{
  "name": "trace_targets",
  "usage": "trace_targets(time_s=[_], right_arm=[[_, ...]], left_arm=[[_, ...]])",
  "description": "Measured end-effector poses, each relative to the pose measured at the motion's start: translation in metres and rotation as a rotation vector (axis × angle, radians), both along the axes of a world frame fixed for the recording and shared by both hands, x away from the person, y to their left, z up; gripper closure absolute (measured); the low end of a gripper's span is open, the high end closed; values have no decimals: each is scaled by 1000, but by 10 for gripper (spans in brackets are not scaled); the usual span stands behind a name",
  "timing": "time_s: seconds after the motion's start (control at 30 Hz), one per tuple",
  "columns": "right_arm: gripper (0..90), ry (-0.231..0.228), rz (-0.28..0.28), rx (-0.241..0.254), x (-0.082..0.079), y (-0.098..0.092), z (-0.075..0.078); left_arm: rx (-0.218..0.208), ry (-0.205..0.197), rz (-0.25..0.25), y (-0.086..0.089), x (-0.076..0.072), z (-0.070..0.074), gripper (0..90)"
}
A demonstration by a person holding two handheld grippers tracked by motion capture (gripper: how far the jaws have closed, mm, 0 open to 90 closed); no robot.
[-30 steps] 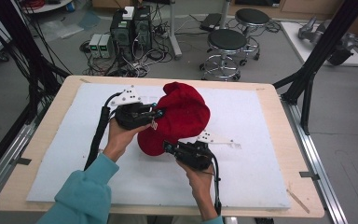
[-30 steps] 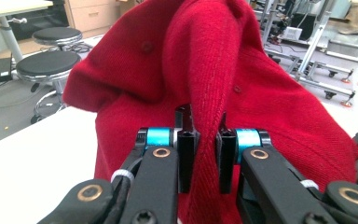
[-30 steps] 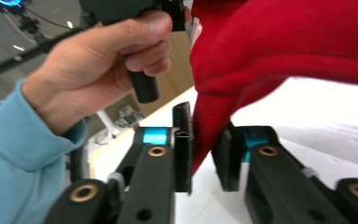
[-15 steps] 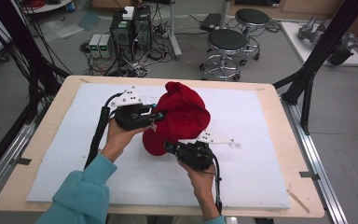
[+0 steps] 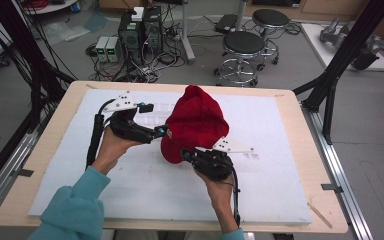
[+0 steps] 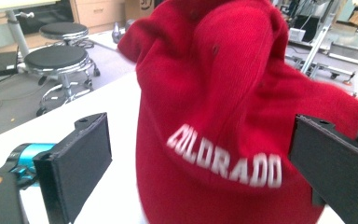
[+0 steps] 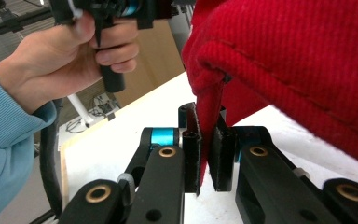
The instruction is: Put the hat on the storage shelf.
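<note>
Nearest, the right gripper (image 7: 204, 154) has its jaws pinched tight on a thin flap of the red cap's (image 5: 195, 122) lower edge, the fabric squeezed flat between the two black pads. Since a second ago the cap has been raised: it slumped low and rounded then, and now it stands tall, its crown pointing toward the table's far edge. I read that as the cap being lifted and opened out for shaping or repositioning, the right side carrying the load. The left gripper (image 5: 155, 131) has drawn back a little toward the left edge; its jaws stand wide apart on either side of the cap in the left gripper view, holding nothing. The cap hangs over the middle of the white foam mat (image 5: 280, 130). Material: ribbed, corduroy-like cloth, soft, folding easily, with white stitched letters reading COLORADO (image 6: 223, 161). Mat matte; wooden table (image 5: 300, 115) rim pale. Beyond, two round black stools (image 5: 242, 45) with chrome legs.
</note>
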State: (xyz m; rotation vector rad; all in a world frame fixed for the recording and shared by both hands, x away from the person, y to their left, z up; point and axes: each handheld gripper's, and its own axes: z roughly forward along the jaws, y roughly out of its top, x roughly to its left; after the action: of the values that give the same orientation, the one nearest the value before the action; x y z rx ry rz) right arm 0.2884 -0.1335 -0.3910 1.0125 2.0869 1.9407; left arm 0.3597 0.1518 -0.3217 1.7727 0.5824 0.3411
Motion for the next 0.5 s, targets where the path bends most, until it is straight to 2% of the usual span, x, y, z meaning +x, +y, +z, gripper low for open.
trace_targets(time_s=[0.17,0.23,0.5], right_arm=[[854,-22,-25,-25,2,-3,6],[854,-29,-35,-35,4,-5,10],[854,-82,-92,-94,19,-12,27]], left_arm=[[65,-21,18,15,-7,-5,65],[84,-16,16,22,-11,-7,65],[115,-31,70,58,-26,-26,65]])
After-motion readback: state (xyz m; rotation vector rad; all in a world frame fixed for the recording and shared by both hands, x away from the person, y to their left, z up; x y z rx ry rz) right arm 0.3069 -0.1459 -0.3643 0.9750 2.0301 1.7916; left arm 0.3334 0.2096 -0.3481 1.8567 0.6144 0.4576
